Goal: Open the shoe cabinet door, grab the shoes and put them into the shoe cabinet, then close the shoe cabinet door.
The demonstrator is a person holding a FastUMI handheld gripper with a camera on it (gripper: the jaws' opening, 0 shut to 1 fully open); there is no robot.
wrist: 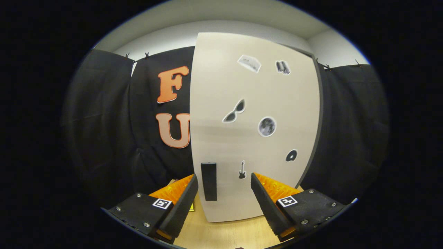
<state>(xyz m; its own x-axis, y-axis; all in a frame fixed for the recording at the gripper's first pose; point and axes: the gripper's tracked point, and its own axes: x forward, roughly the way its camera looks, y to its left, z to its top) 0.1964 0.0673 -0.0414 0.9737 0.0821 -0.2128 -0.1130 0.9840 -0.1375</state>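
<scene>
The shoe cabinet (252,103) stands straight ahead, a tall beige box with its door closed and several small black-and-white stickers on the front. A black vertical handle (209,181) sits near the door's lower left edge. My gripper (224,186) is open, its two black-padded orange fingers spread wide. The handle lies between the fingertips, closer to the left finger (185,200), and just beyond them. The right finger (264,199) is level with a small guitar sticker. Nothing is held.
The cabinet rests on a light wooden surface (228,231) that runs under the fingers. Black cloth walls (104,131) close the booth on both sides and behind. A white wall and ceiling show above the cloth.
</scene>
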